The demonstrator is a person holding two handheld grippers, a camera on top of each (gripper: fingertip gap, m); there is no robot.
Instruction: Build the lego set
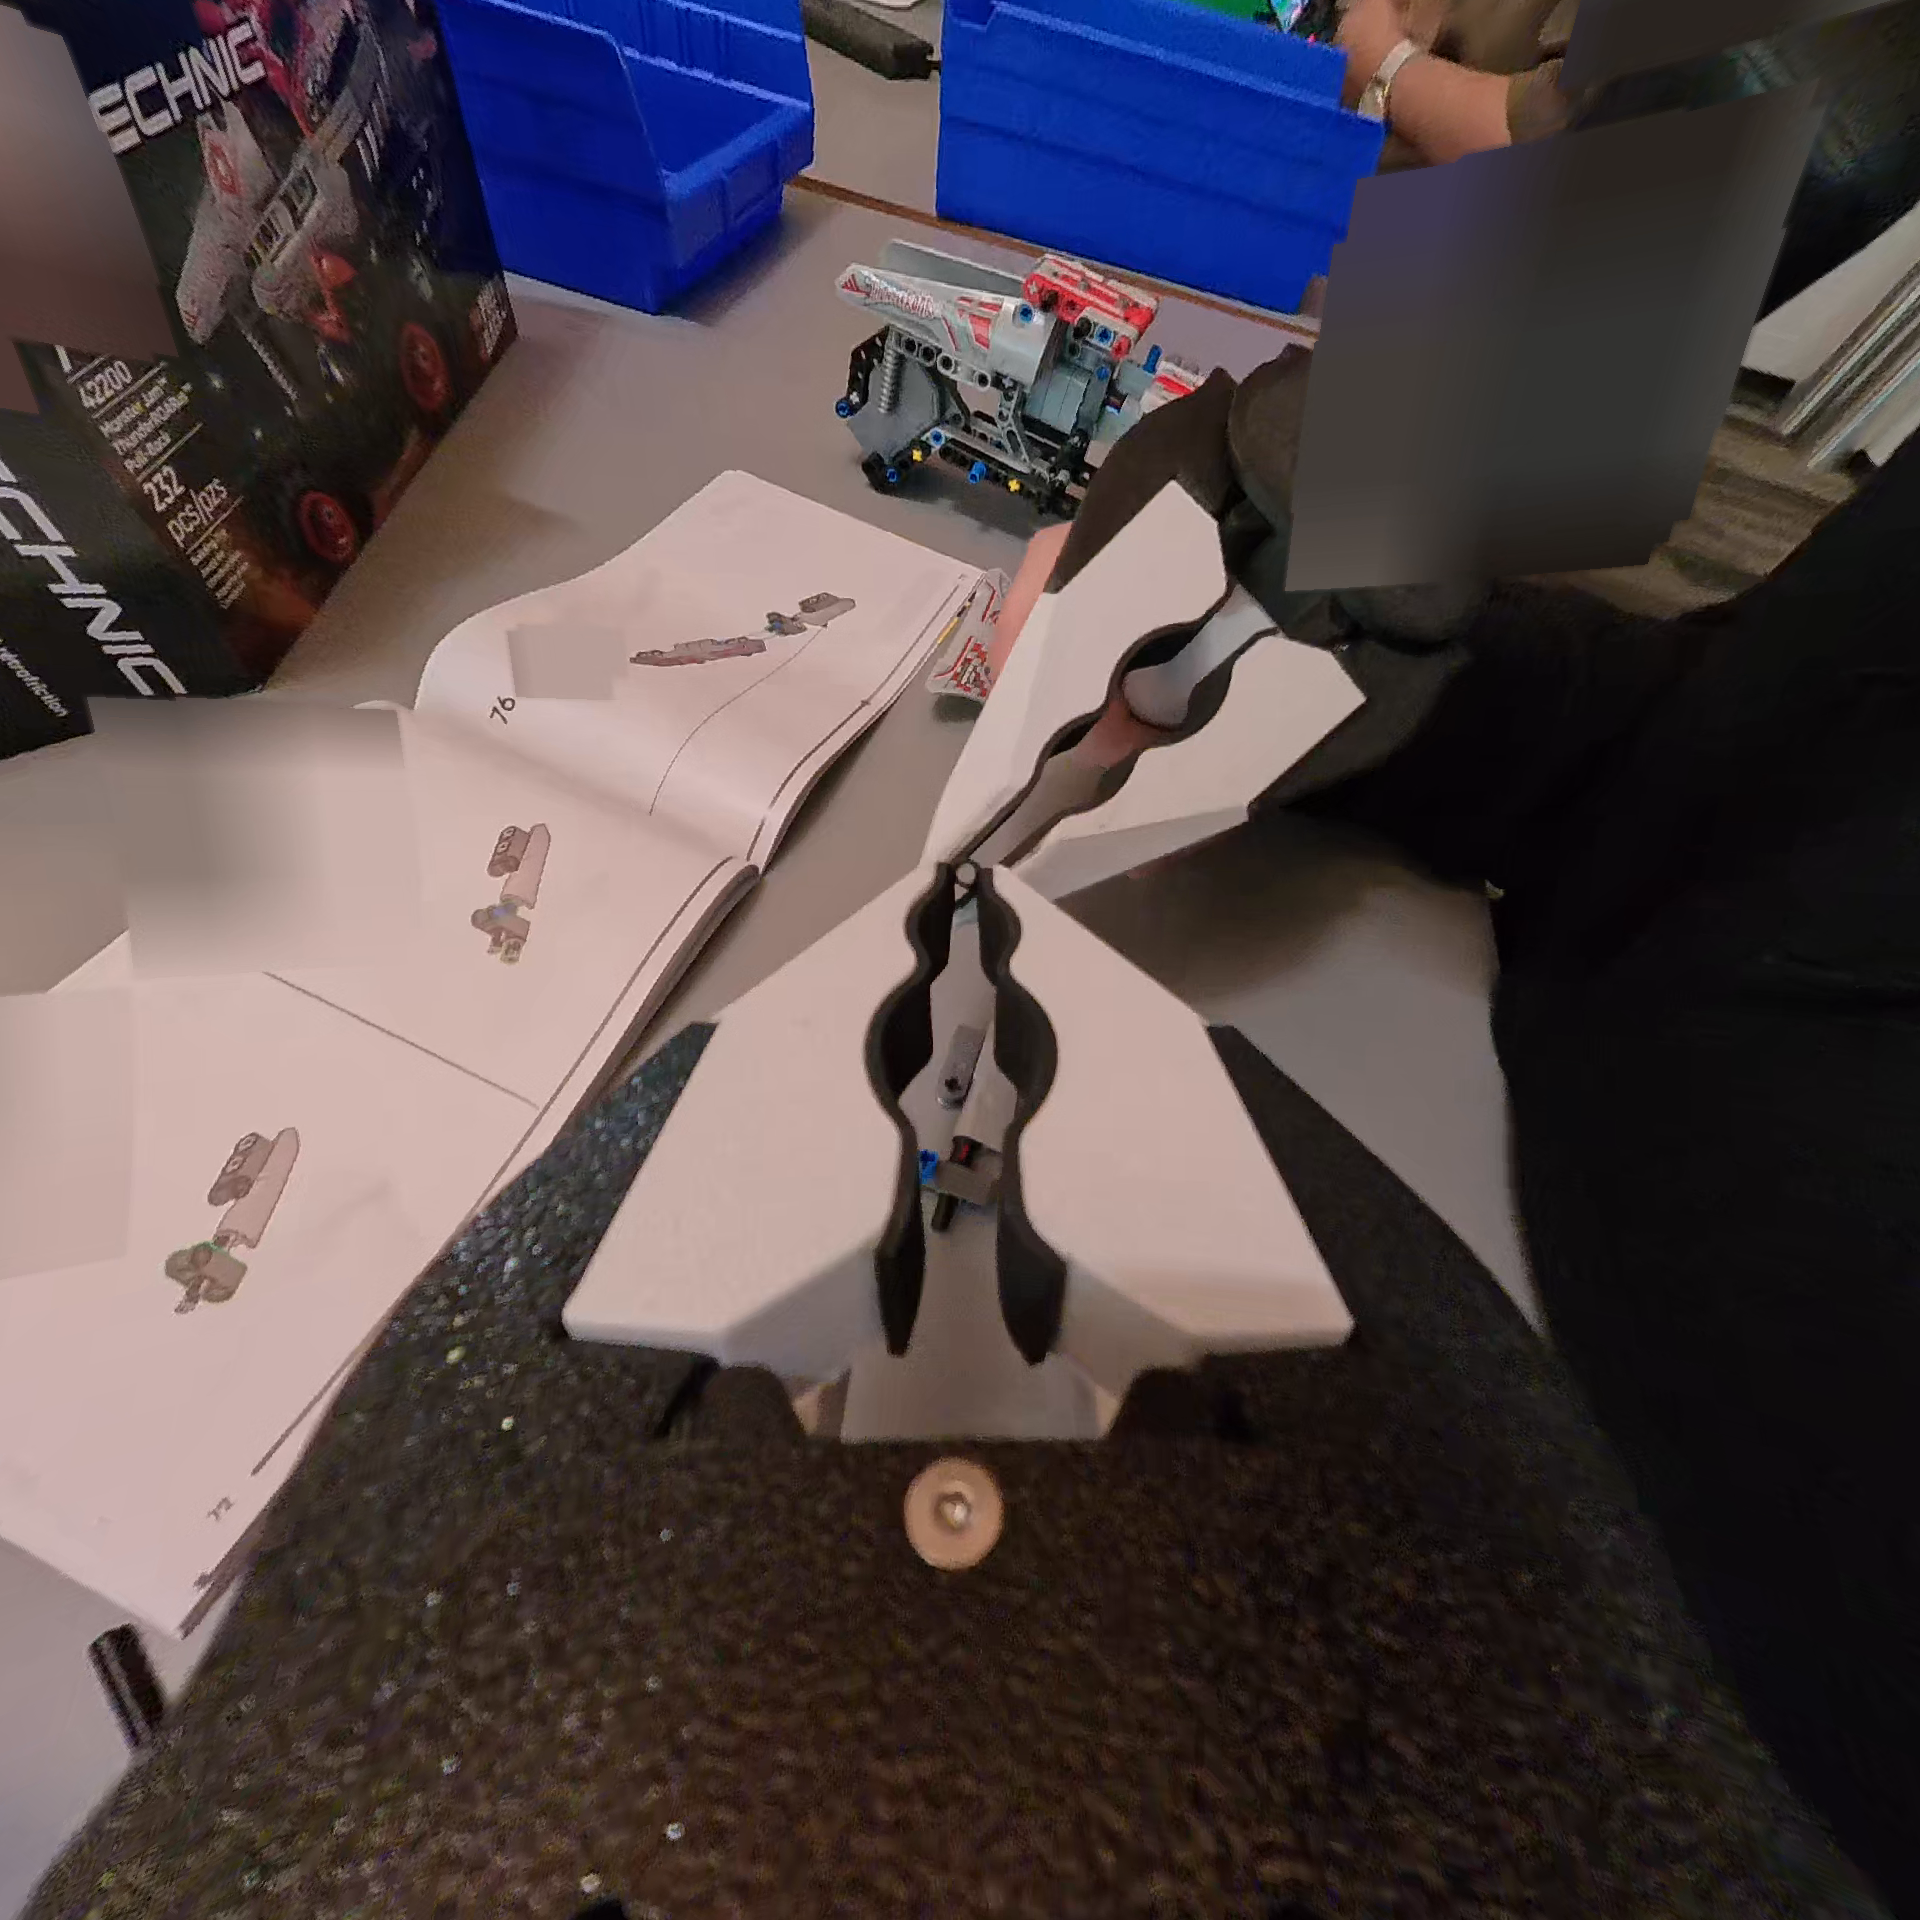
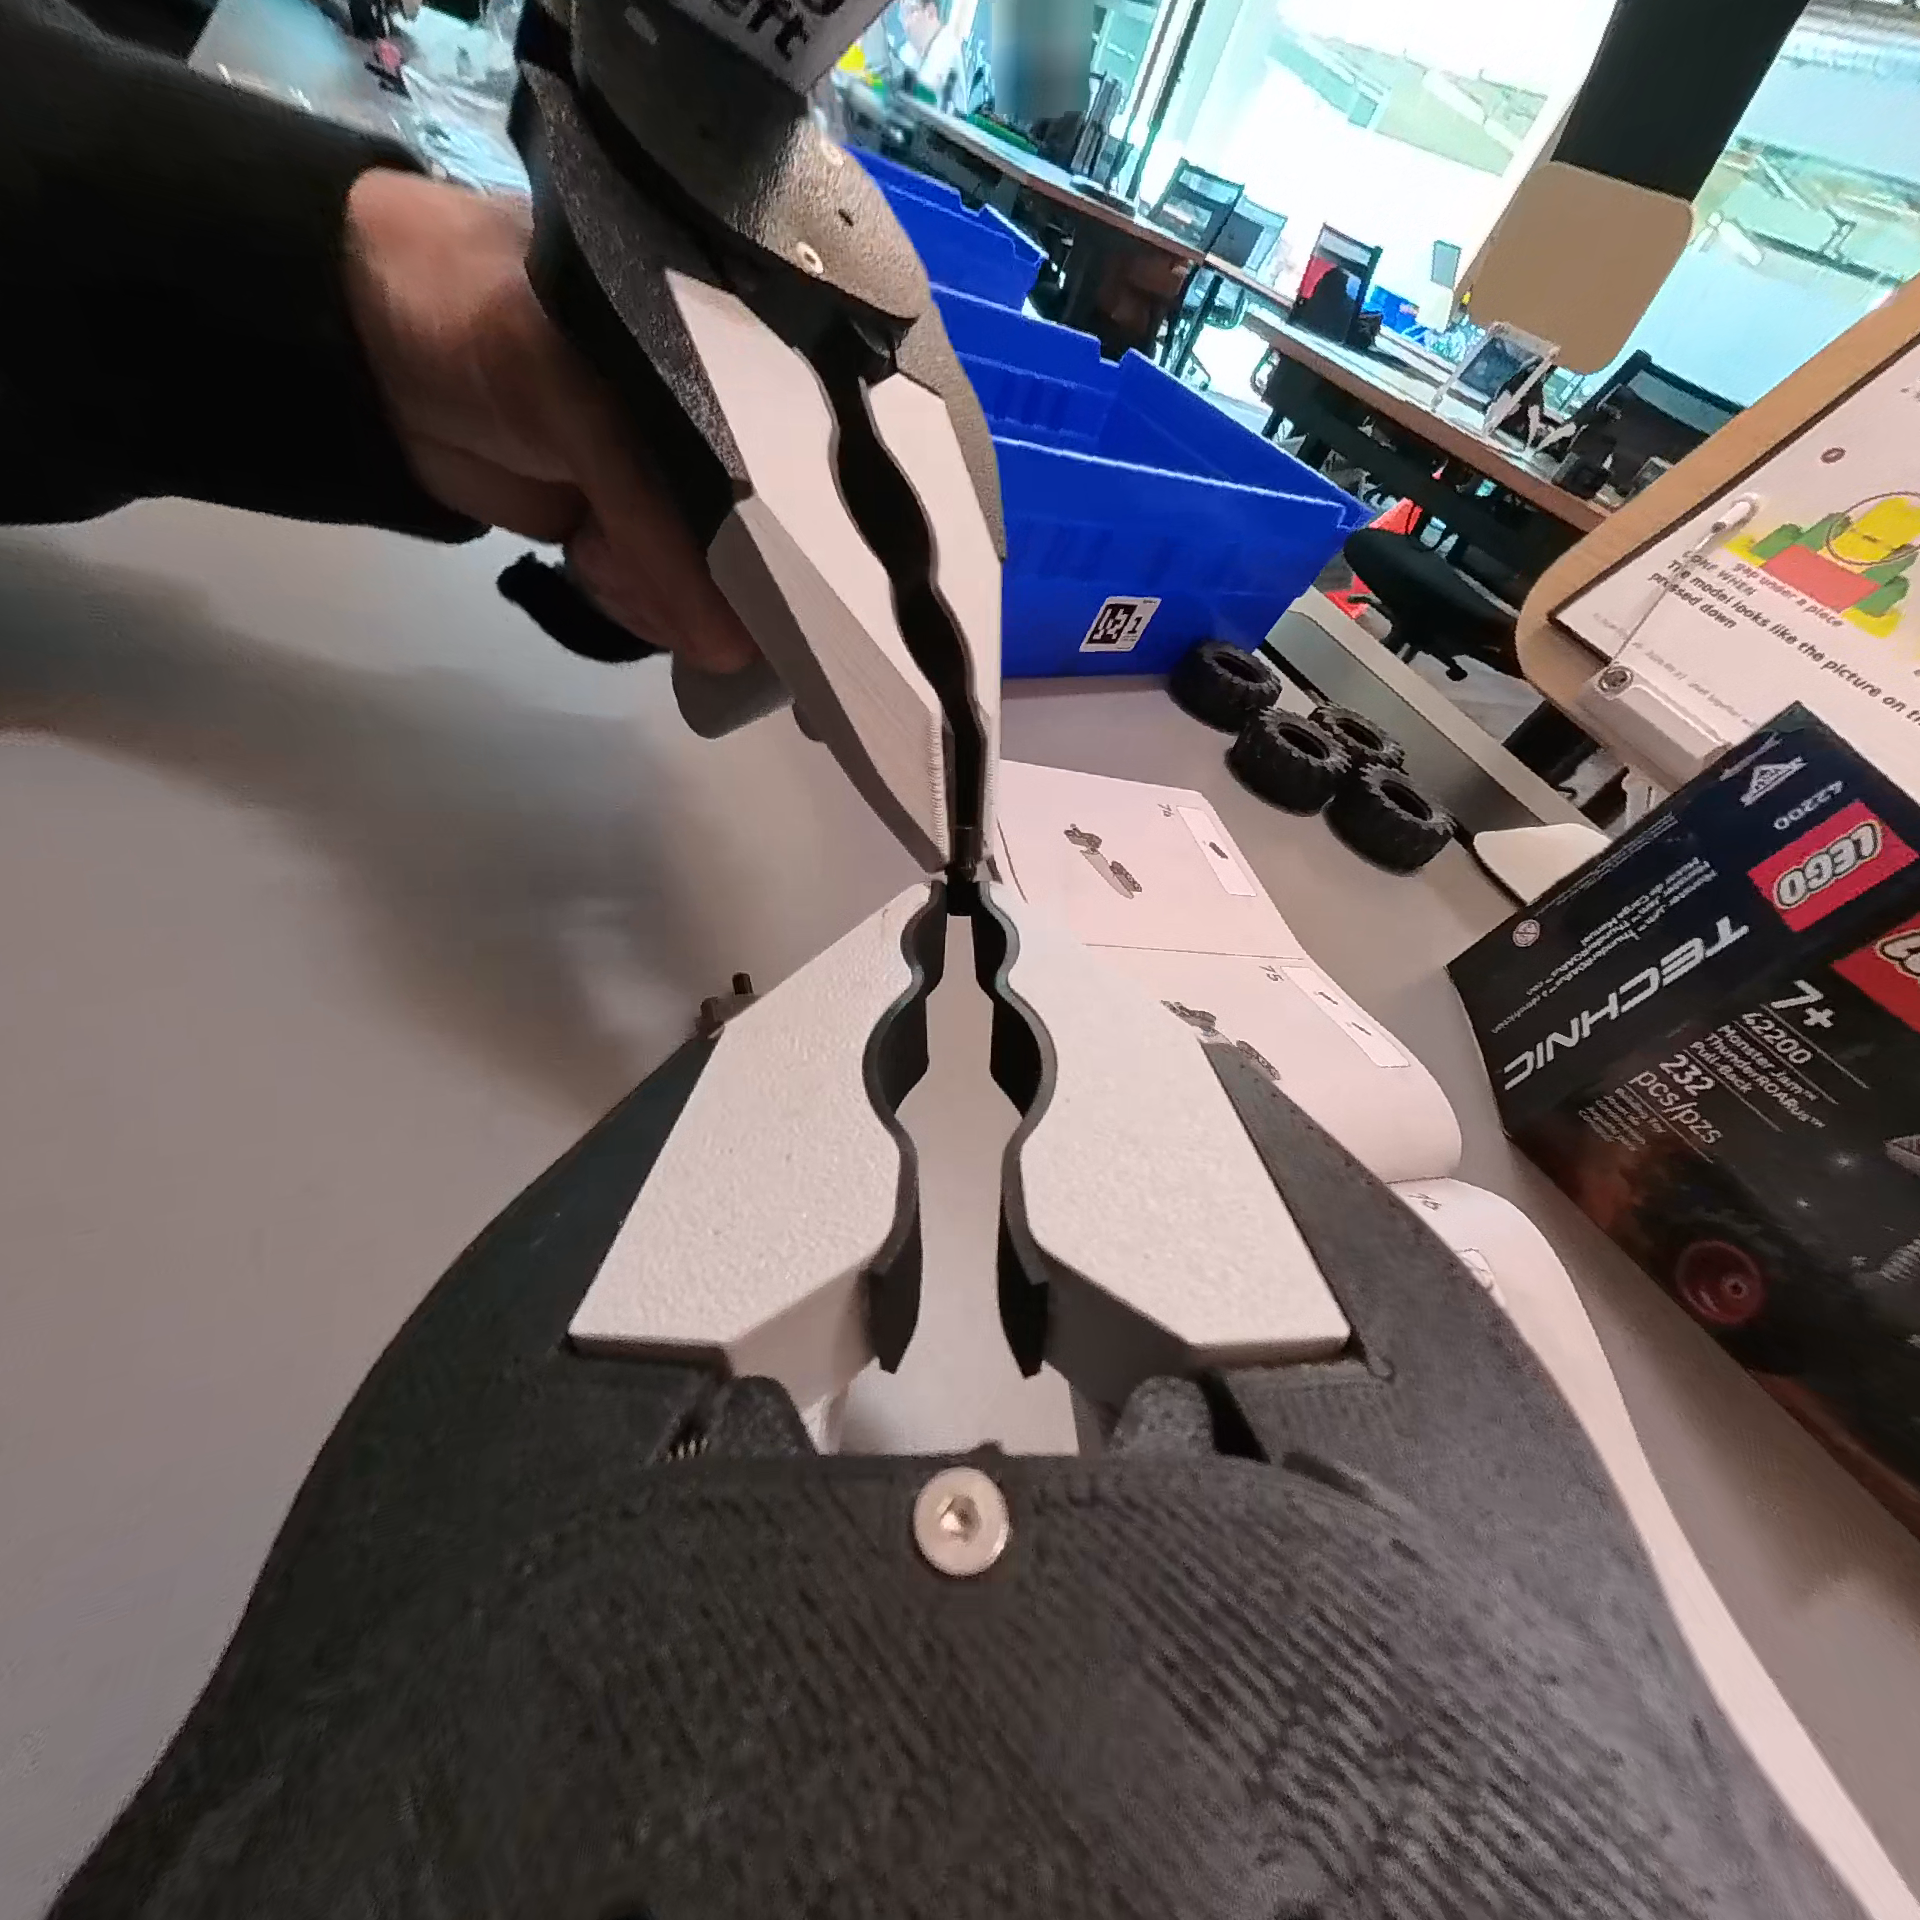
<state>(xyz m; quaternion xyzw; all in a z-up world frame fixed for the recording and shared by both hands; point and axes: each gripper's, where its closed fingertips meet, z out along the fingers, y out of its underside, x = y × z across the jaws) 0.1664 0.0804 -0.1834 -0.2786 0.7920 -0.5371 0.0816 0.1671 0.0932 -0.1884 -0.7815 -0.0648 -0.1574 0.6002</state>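
Fingers of the left gripper (image 1: 968, 883) are pinching together at their tips on a small black pin (image 1: 967, 876), near the centre of the left wrist frame; behind the tips the wavy black pads are bowing apart. Tip to tip with them, the right gripper (image 2: 961, 894) is closing its own fingers on the same small dark piece (image 2: 966, 891), just above the centre of the right wrist frame. Whether it is one piece or two joined pieces is too small to tell.

Through the gap between the left fingers, a small grey lego sub-assembly (image 1: 961, 1127) with blue and black pins is lying on the grey table (image 1: 1299, 997).

An open instruction booklet (image 1: 623, 790) is spreading across the left half of that frame, and the half-built grey, red and white truck (image 1: 997, 384) is standing upper centre, in front of two blue plastic bins (image 1: 1143, 145). The dark printed set box (image 1: 260, 312) is filling the upper left.

In the right wrist frame, four knobbly black tyres (image 2: 1320, 758) are clustering right of centre beside a blue bin (image 2: 1143, 540), and a hand (image 2: 499, 416) in a dark sleeve is gripping the left gripper's handle at upper left.
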